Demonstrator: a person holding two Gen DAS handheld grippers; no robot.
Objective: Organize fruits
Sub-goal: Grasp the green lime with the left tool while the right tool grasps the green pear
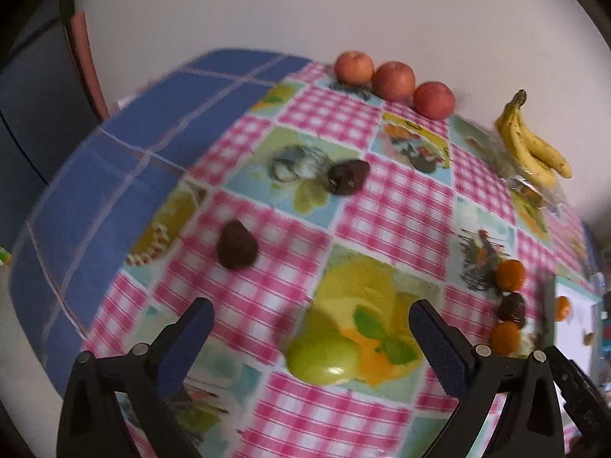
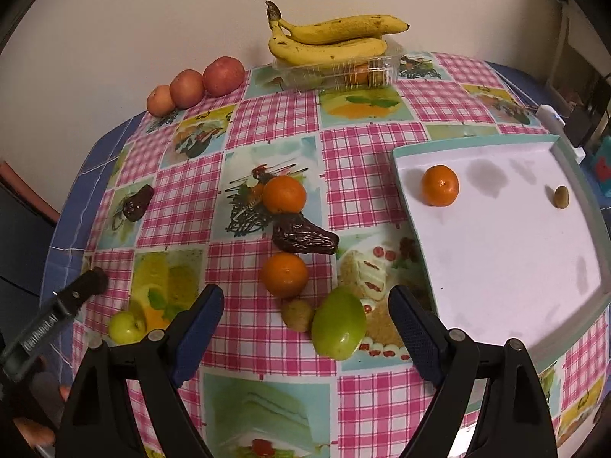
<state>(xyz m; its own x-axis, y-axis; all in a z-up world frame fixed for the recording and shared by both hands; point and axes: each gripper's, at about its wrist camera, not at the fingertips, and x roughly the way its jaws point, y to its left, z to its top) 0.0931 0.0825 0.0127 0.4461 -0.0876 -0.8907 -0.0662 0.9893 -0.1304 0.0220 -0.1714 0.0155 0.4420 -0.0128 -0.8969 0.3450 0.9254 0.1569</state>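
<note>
Right wrist view first: the biggest thing is the tray (image 2: 496, 252), white with a teal rim, sitting on the checked tablecloth (image 2: 267, 133). I'll place everything off that tray. On it so far there's one mandarin (image 2: 440, 185) near its far-left corner and a small kiwi (image 2: 561, 196) toward its far-right edge, so plenty is left to sort.

Well beyond the tray's far edge, bananas (image 2: 332, 38) lie on a clear box (image 2: 336, 70). Far left of the tray, three apples (image 2: 196, 84) line the wall.

Just off the tray's near-left side is a green pear (image 2: 338, 326), and the right gripper (image 2: 305, 318) hangs over it, jaws wide with nothing pinched. That looks like the next grab to me. Tip: centre the pear between the pads, since it now sits toward the tray-side one, and squeeze its fat middle gently, because it's smooth and could squirt out.

Much further left of the tray, the left gripper (image 1: 311, 337) is also spread wide and empty, over a small green apple (image 1: 322, 358).
</note>
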